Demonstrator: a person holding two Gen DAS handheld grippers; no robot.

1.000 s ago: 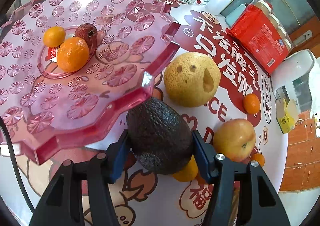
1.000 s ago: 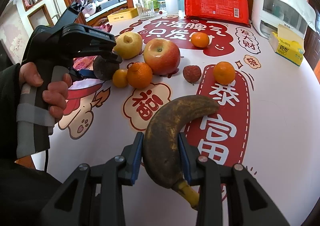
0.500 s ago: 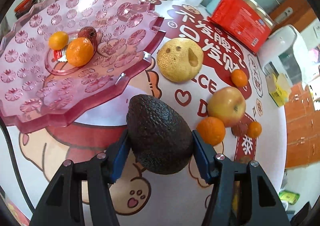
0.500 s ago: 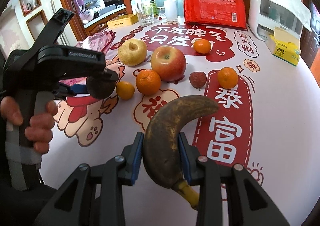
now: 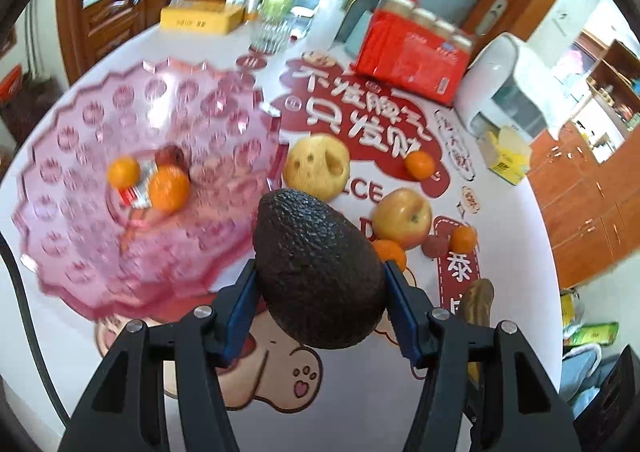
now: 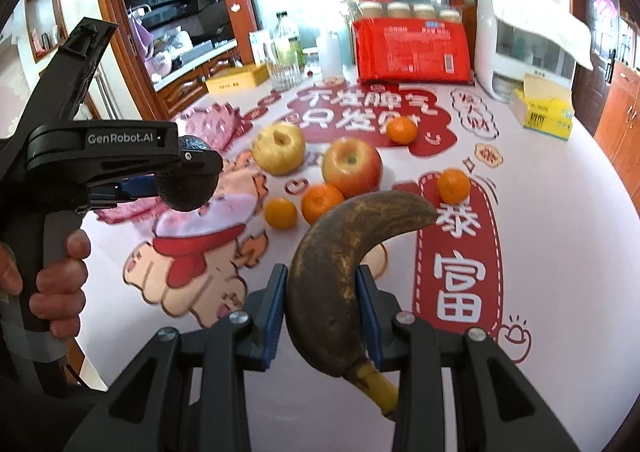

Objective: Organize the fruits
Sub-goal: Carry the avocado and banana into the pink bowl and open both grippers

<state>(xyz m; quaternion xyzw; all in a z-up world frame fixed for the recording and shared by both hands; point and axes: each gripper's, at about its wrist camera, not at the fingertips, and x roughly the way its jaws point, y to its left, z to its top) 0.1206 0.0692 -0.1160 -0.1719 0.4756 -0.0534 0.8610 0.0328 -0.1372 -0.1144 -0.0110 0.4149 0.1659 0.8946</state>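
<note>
My left gripper (image 5: 318, 294) is shut on a dark avocado (image 5: 316, 268), held in the air above the table. To its left lies the pink glass fruit plate (image 5: 224, 107) with two oranges (image 5: 168, 187) and a small dark red fruit in its centre. My right gripper (image 6: 322, 300) is shut on a brown, overripe banana (image 6: 340, 252), also lifted. On the table beyond lie a yellow pear (image 6: 279, 147), an apple (image 6: 352, 165), several small oranges (image 6: 322, 201) and a lychee (image 5: 435, 247). The left gripper with its avocado (image 6: 186, 179) shows at the left of the right wrist view.
At the table's far edge stand a red packet with jars (image 6: 412, 51), a white appliance (image 6: 528, 51), a yellow tissue box (image 6: 544, 107), glasses and a bottle (image 6: 286, 59), and a yellow box (image 5: 200, 19). A hand (image 6: 56, 276) grips the left tool.
Both grippers rose with their fruit. The left one pulled up and back from the plate's rim and rolled, so the plate now sits farther off. The banana lifted off the table.
</note>
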